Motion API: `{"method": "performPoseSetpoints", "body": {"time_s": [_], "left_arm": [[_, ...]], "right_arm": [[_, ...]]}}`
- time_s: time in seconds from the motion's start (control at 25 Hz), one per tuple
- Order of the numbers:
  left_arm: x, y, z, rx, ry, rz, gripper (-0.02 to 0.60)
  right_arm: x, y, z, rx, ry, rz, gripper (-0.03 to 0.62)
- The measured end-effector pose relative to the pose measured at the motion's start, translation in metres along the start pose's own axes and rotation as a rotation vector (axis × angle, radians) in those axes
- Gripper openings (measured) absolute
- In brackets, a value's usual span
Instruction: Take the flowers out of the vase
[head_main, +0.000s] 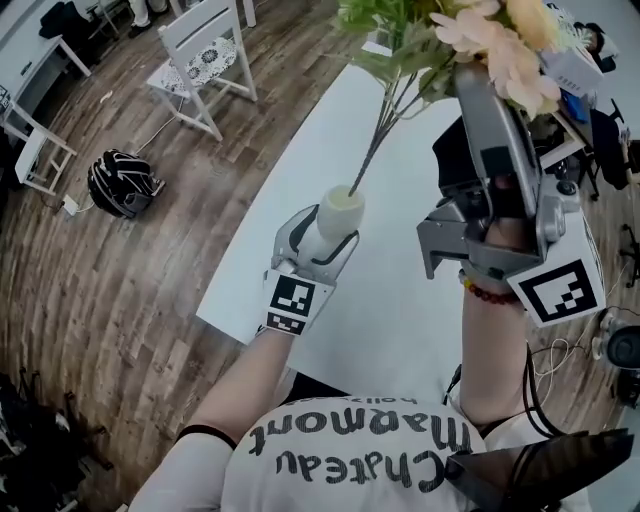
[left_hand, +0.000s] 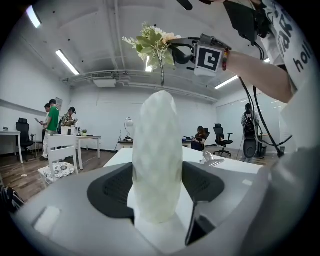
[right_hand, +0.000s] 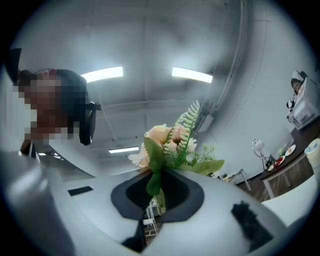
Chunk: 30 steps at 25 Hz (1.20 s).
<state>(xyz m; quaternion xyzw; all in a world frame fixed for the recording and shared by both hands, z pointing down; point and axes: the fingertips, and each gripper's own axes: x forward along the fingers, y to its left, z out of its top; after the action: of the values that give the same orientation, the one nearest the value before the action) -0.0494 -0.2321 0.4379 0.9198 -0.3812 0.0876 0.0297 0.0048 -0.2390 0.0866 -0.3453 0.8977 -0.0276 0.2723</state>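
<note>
White table (head_main: 400, 320) on a wood floor. The head view alone shows a white chair (head_main: 205, 60) and a dark helmet (head_main: 122, 183) on the floor at far left. The left gripper view alone shows people (left_hand: 52, 120) at far desks. The left gripper (left_hand: 157, 187), at the table's near left edge, is clamped on the upright white vase (left_hand: 157, 155). The right gripper (right_hand: 157, 192), raised at right, has its jaws pinched together on the stems of the flowers (right_hand: 167, 145). The thin stems run down to the vase mouth, but no view shows whether their ends sit inside.
</note>
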Motion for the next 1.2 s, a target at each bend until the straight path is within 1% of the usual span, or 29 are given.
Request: {"method": "performPoseSetpoints", "body": {"time_s": [0.24,0.48,0.64,0.88,1.04,1.2], "left_arm": [[0.002,-0.002,-0.006,0.020,0.014,-0.033,0.314],[0.003,-0.003,-0.009,0.020,0.025,-0.065,0.313],[0.003,-0.002,-0.013,-0.006,0.033,-0.091,0.313],[-0.001,-0.008,-0.012,-0.018,0.012,-0.121,0.318],[-0.006,-0.007,-0.010,-0.023,0.007,-0.106,0.322],[-0.017,-0.005,-0.007,-0.033,0.003,-0.074,0.322]], "right_arm": [[-0.013,0.008,0.023,-0.042,-0.042,-0.027,0.027],[-0.030,0.005,0.027,-0.069,-0.043,-0.082,0.028],[-0.038,0.004,0.026,-0.084,-0.030,-0.116,0.028],[-0.051,0.006,0.024,-0.073,-0.026,-0.148,0.028],[-0.057,0.008,0.024,-0.049,-0.028,-0.145,0.028],[-0.062,0.015,0.028,-0.047,-0.025,-0.134,0.028]]}}
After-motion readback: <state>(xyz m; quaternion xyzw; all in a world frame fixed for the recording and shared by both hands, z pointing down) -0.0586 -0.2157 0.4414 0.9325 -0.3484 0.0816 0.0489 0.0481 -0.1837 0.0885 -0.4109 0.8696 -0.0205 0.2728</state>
